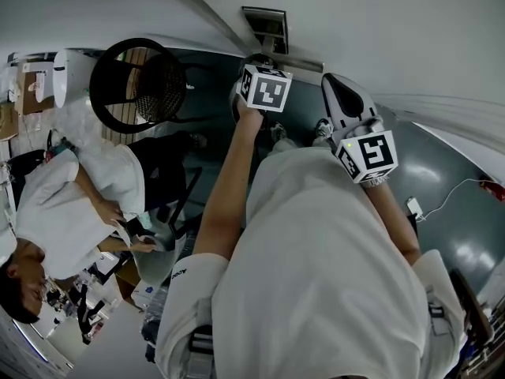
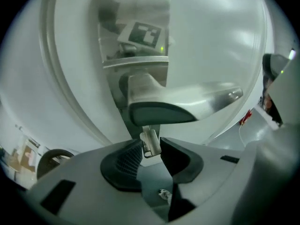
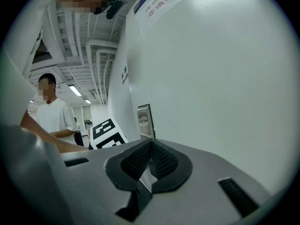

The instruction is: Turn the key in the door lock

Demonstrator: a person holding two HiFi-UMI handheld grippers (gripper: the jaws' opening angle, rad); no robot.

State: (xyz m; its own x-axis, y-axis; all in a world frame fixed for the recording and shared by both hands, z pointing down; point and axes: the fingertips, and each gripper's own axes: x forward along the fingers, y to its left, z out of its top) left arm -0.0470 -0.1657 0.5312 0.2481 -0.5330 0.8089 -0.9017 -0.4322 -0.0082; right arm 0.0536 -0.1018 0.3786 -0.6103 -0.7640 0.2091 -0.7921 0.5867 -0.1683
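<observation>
Sign (image 3: 169, 1): "非请勿入" (red characters)

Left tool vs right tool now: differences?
The left grey tool holds its jaws apart around the small silver key under the silver lever handle; the right grey tool is shut and empty. The left one faces that handle, the right one a plain white surface. Both have black ribbed pads.

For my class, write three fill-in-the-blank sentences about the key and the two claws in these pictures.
1. The key sticks out just below the door ___.
2. The left claw has its jaws ___, with the key between them.
3. The right claw has its jaws ___ and holds nothing.
Missing words: handle; apart; shut.
</observation>
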